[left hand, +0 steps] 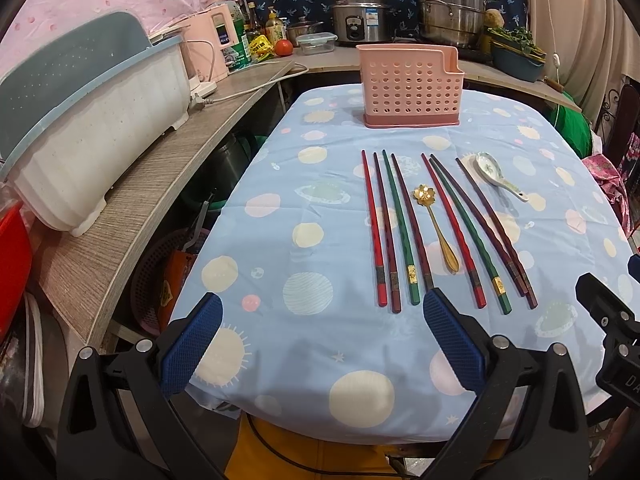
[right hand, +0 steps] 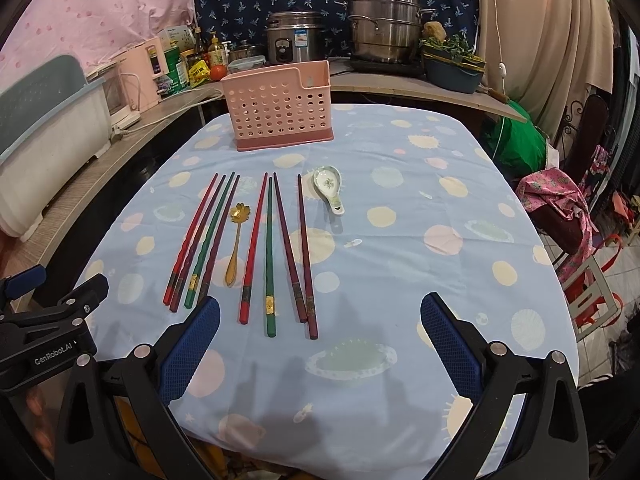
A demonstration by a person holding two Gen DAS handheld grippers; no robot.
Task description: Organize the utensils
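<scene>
Several red, green and dark chopsticks (left hand: 404, 228) lie side by side on the blue dotted tablecloth (left hand: 304, 184); they also show in the right wrist view (right hand: 270, 256). A gold spoon (left hand: 438, 228) lies among them, also in the right wrist view (right hand: 236, 240). A white ceramic spoon (left hand: 498, 176) lies to their right, also in the right wrist view (right hand: 330, 188). A pink perforated utensil holder (left hand: 410, 86) stands behind them, also in the right wrist view (right hand: 278, 106). My left gripper (left hand: 322, 308) is open and empty, near the chopstick ends. My right gripper (right hand: 320, 310) is open and empty.
A wooden counter (left hand: 160, 176) runs along the left with a white dish rack (left hand: 92, 120) and a pink kettle (left hand: 208, 52). A rice cooker (left hand: 360, 16) and steel pots (left hand: 450, 4) stand behind. A chair with pink cloth (right hand: 560, 208) stands at the right.
</scene>
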